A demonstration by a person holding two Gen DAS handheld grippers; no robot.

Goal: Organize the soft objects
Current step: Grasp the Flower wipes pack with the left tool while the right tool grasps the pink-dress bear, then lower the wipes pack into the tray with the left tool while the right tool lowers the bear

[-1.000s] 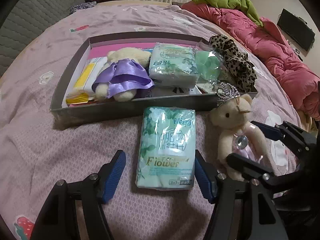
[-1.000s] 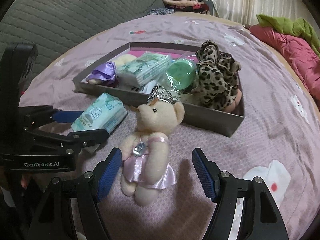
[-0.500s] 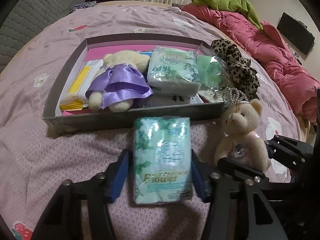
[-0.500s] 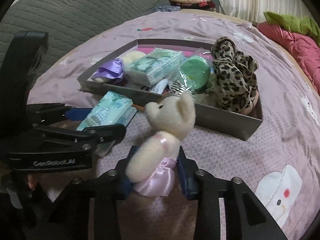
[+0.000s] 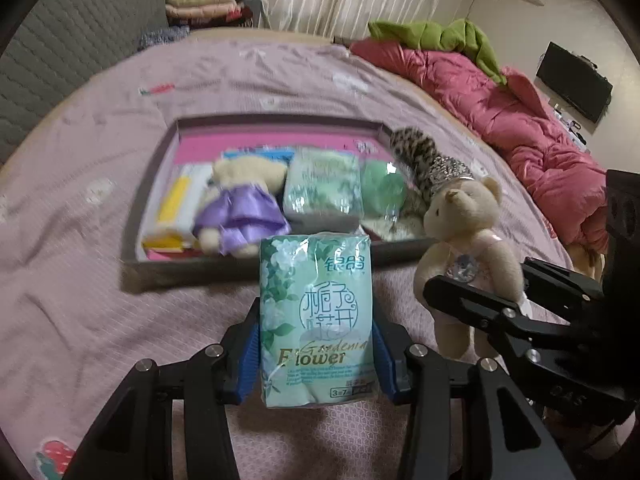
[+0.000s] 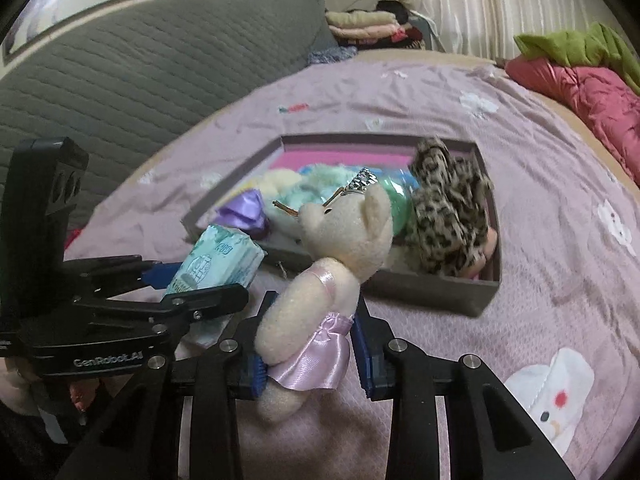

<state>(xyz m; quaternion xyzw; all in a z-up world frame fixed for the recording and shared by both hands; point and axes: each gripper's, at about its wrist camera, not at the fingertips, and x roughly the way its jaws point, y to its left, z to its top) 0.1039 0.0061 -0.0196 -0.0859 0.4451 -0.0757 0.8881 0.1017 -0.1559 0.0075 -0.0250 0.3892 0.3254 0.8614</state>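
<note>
Now the tray (image 5: 158,184) behind is smeared with blur, its contents hard to read, and the crowned bear (image 6: 320,292) hides part of it in the right wrist view. Left gripper (image 5: 316,354) pinches the green tissue pack (image 5: 316,320) by its long sides, held above the pink bedspread (image 5: 72,280), long axis pointing away toward the tray. Right gripper (image 6: 310,354) squeezes the bear at its skirted waist, head up, leaning left.
</note>
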